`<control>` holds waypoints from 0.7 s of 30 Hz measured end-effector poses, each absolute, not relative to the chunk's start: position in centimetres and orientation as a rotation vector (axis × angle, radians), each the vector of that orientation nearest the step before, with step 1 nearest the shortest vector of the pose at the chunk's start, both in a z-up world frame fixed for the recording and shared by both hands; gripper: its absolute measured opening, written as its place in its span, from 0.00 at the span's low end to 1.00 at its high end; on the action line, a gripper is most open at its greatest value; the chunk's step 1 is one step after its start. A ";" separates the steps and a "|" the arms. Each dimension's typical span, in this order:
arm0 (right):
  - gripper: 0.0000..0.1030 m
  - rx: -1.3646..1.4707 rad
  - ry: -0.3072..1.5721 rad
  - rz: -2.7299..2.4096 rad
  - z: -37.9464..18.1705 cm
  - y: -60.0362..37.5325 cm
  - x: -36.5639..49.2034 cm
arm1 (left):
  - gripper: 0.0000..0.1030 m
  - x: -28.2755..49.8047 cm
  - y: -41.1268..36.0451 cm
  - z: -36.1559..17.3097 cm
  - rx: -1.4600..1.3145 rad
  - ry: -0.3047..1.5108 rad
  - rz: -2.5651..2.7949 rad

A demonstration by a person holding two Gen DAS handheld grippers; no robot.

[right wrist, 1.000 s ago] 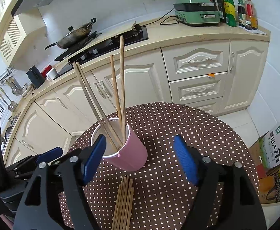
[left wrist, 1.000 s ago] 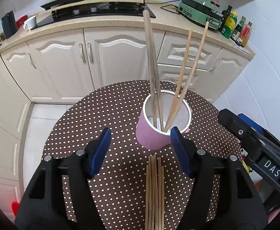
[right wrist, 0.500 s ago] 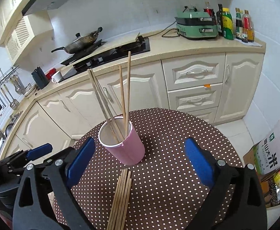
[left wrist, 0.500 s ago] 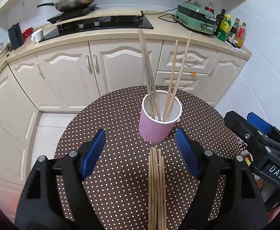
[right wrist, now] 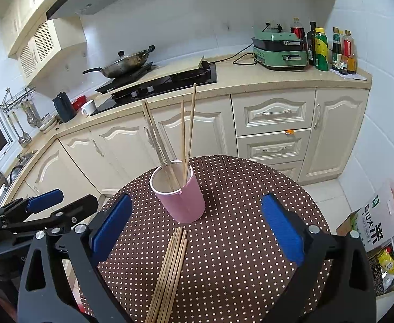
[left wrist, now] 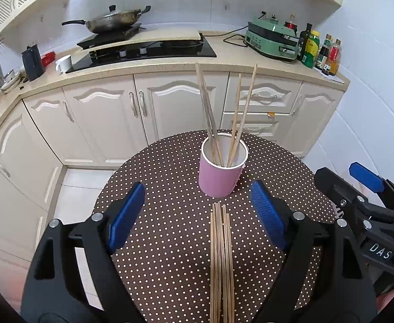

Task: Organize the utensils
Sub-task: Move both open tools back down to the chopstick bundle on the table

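printed "das" [left wrist: 380, 250] is read on the right claw [right wrist: 201, 227]; both claws, left claw [left wrist: 198, 211] opening, hold nothing above the polka-dotted bench [left wrist: 170, 167] in a tiled kitchen.

Cream cabinets [left wrist: 102, 113]; white tiled walls [right wrist: 170, 32]

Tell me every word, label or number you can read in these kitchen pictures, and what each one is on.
"DAS": white letters on the black right gripper, seen from the left wrist view.
"米": large dark character on the white cardboard box on the floor; its smaller print is too small to read.
Labels on the sauce bottles on the counter: too blurred to read.
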State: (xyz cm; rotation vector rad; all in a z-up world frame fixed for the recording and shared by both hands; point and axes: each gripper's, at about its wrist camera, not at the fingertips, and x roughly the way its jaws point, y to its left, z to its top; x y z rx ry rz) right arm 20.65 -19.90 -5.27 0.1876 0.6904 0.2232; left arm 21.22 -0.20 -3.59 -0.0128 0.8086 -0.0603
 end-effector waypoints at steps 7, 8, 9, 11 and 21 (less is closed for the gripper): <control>0.91 0.193 0.693 0.227 -5.4 -20.1 19.2 | 0.78 19.1 -0.3 -3.3 0.004 0.799 -0.051; 0.91 0.192 0.695 0.227 -5.5 -20.1 19.0 | 0.78 18.7 -0.2 -3.4 0.006 0.799 -0.049; 0.91 0.190 0.699 0.228 -5.6 -20.0 18.7 | 0.78 18.5 -0.1 -3.5 0.007 0.801 -0.047; 0.91 0.188 0.705 0.228 -5.9 -19.9 18.3 | 0.78 18.0 0.0 -3.7 0.009 0.806 -0.045; 0.91 0.197 0.827 0.204 -9.5 -19.3 17.2 | 0.78 16.2 1.1 -7.8 0.006 0.908 -0.052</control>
